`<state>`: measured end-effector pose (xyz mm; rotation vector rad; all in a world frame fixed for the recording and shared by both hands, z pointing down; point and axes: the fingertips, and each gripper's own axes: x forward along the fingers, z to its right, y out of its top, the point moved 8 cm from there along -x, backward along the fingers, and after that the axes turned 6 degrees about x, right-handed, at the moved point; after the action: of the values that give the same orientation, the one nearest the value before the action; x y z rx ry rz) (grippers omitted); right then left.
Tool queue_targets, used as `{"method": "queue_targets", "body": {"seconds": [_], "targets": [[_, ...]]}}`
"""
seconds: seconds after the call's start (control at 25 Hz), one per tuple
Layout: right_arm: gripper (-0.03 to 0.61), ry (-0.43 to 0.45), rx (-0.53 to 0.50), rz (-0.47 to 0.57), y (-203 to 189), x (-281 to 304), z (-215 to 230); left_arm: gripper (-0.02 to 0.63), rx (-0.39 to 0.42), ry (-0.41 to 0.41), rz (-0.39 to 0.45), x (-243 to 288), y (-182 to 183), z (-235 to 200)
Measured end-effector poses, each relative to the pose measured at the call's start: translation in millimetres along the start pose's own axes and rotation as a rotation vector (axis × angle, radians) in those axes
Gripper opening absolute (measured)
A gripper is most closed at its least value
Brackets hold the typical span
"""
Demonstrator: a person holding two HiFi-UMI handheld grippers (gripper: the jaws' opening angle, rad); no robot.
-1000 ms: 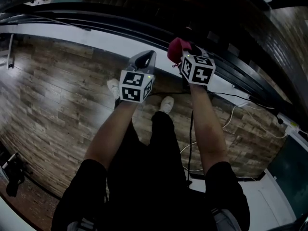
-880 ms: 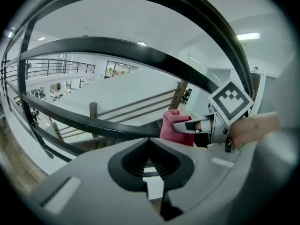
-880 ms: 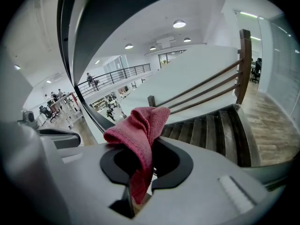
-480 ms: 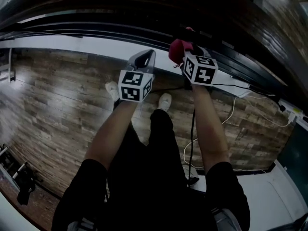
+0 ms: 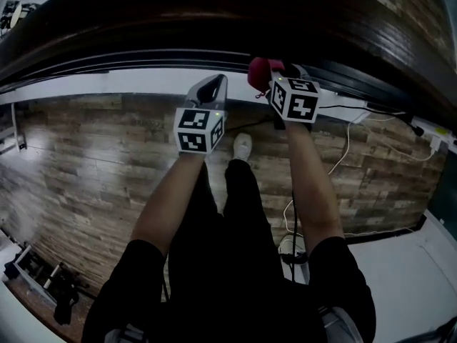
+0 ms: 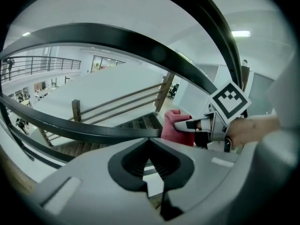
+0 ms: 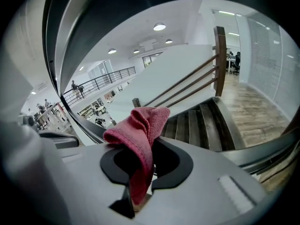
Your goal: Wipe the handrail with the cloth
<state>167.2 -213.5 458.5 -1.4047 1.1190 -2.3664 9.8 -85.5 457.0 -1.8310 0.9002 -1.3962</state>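
The dark handrail [image 5: 214,20] runs across the top of the head view and curves through the left gripper view [image 6: 140,46]. A red cloth [image 5: 260,71] is pinched in my right gripper [image 5: 275,76], which is shut on it just below the rail. In the right gripper view the cloth [image 7: 140,135] hangs bunched out of the jaws of that gripper [image 7: 147,146]. My left gripper [image 5: 213,86] is beside it on the left, shut with nothing in it [image 6: 149,142]. From the left gripper view I see the right gripper [image 6: 201,124] and the cloth [image 6: 176,125] next to the rail.
Under me is a wooden plank floor [image 5: 86,156] with cables [image 5: 350,148] and a white power strip [image 5: 439,131] at the right. A shoe [image 5: 243,146] shows between my arms. Stairs [image 7: 211,121] with a wooden railing descend beyond the rail. Dark stands [image 5: 43,277] sit lower left.
The head view has swung, so the handrail fills more of the top and the floor has shifted. Both grippers keep their places by the rail; the cloth stays gripped.
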Motion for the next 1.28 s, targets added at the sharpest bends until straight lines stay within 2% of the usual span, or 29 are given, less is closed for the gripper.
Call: {"method": "queue_targets", "body": {"seconds": [0.12, 0.32, 0.52, 0.6, 0.8, 0.96, 1.16, 1.28], "targets": [[0.052, -0.045, 0.032, 0.022, -1.5, -5.4, 6.9, -0.001, 0.017, -0.054, -0.016, 6.9, 1.8, 5.3], [0.052, -0.132, 0.152, 0.072, -8.4, -11.3, 16.8, -0.002, 0.091, -0.153, -0.060, 23.3, 13.6, 5.8], [0.052, -0.184, 0.153, 0.073, -14.6, -14.8, 16.0, 0.000, 0.089, -0.214, -0.083, 29.8, 15.7, 14.7], [0.052, -0.199, 0.169, 0.094, -16.0, -17.4, 18.3, -0.002, 0.120, -0.245, -0.093, 32.3, 17.8, 17.5], [0.054, -0.108, 0.231, 0.109, -16.3, -22.4, 32.2, -0.002, 0.226, -0.286, -0.104, 37.9, 11.7, 37.4], [0.054, -0.090, 0.166, 0.091, -11.2, -28.9, 49.7, -0.001, 0.191, -0.266, -0.106, 48.3, 7.2, 60.0], [0.055, -0.015, 0.133, 0.081, -11.0, -33.7, 62.2, 0.000, 0.208, -0.267, -0.103, 62.8, 7.8, 94.8], [0.055, -0.019, 0.087, 0.073, -11.1, -39.4, 70.7, -0.001, 0.177, -0.243, -0.098, 67.8, 9.3, 107.2]]}}
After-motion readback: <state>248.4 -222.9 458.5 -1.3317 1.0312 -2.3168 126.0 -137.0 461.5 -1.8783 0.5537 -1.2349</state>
